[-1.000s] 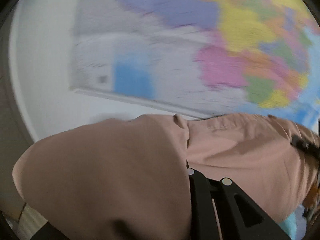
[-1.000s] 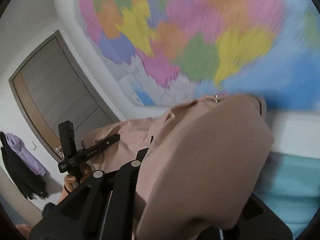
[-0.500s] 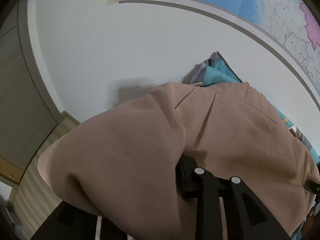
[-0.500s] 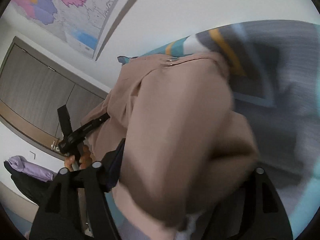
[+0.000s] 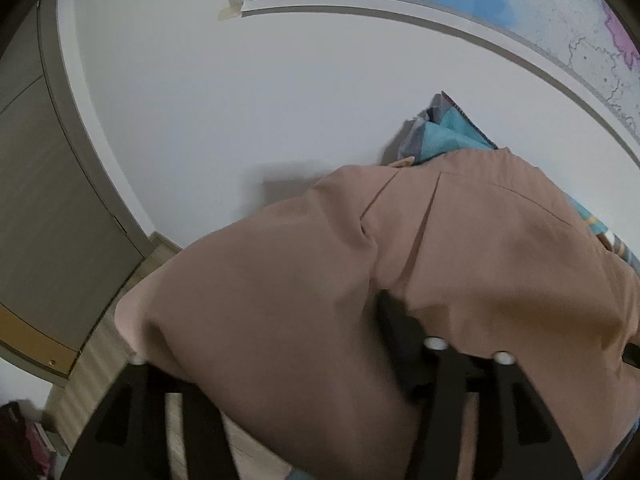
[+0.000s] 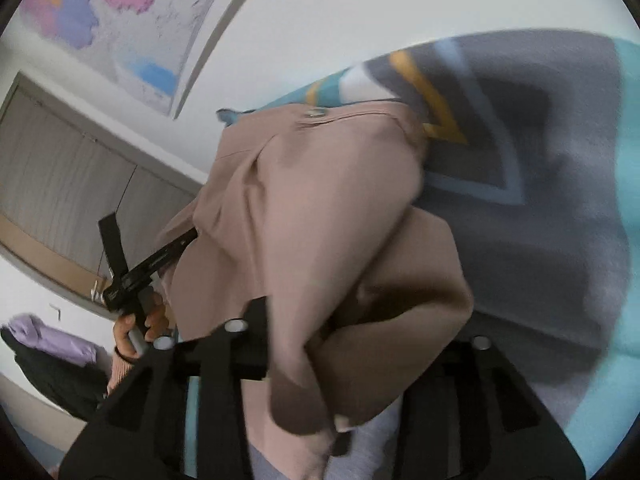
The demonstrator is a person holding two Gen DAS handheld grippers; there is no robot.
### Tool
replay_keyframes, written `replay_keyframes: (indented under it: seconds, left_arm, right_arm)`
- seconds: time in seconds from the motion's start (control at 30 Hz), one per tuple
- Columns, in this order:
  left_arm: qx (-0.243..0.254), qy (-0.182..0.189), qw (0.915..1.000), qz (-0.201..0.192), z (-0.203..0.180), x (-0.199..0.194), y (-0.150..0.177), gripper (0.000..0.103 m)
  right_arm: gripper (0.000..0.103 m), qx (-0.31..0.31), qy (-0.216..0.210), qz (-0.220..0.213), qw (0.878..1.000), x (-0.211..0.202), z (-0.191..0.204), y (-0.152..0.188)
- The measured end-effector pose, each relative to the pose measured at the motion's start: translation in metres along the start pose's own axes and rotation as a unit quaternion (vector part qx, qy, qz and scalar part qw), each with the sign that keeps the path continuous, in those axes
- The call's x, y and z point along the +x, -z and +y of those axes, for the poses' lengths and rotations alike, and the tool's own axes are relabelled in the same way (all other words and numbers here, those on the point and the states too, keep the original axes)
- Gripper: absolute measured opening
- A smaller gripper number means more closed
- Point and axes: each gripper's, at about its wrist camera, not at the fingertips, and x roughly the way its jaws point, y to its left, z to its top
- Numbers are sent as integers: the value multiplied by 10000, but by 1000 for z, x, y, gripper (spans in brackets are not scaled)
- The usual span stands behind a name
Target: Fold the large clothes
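Note:
A large tan-pink garment (image 5: 460, 248) hangs between my two grippers, held up above a patterned bed cover (image 6: 540, 168). My left gripper (image 5: 320, 332) is shut on one edge of the garment; cloth drapes over its fingers and hides the tips. My right gripper (image 6: 332, 340) is shut on the other edge of the garment (image 6: 320, 208), which has a metal snap near its top seam. In the right wrist view I see the left gripper (image 6: 156, 260) from the side, held by a hand.
A white wall with a coloured map (image 5: 520, 4) stands behind the bed. A grey-brown wardrobe door (image 5: 44, 200) is at the left. The bed cover (image 5: 448, 140) is teal, grey and yellow. Dark and lilac clothes (image 6: 44, 340) hang at the far left.
Both grippers have tilted down with the garment: the map has slid up out of view and the bed cover has come into view. Both stay shut on the cloth.

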Motion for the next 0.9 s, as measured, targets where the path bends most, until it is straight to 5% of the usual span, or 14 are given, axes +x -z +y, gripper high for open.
replay_keyframes:
  seconds: [0.07,0.13,0.33,0.5,0.7,0.9]
  left_arm:
    - [-11,-66,10000,19,2,-6,2,63]
    - [-54,-125,9999,-26,3,-15,5,70]
    - [67,-359,9984,-424,11,-61,28,74]
    - [478,-325,9913,-1183,-9,-109,39,81]
    - [1021,506,9897,-871,-56,-103,49,82]
    - [1229,725,9890,-394,-86,-78,73,82]
  right_arm:
    - [45,-56,141,-35,9999,-6,1,0]
    - [66,-261,408,-195,9986,-19,8,2]
    - [67,-885,862,-753,9895,-67,30,9]
    - [66,-1534,1039,-1344,9735,-90,65,12]
    - [53,-1919,1155,-684,9722,-29,81,9]
    - [48,-1439,1273,-320,9808,1,46,9]
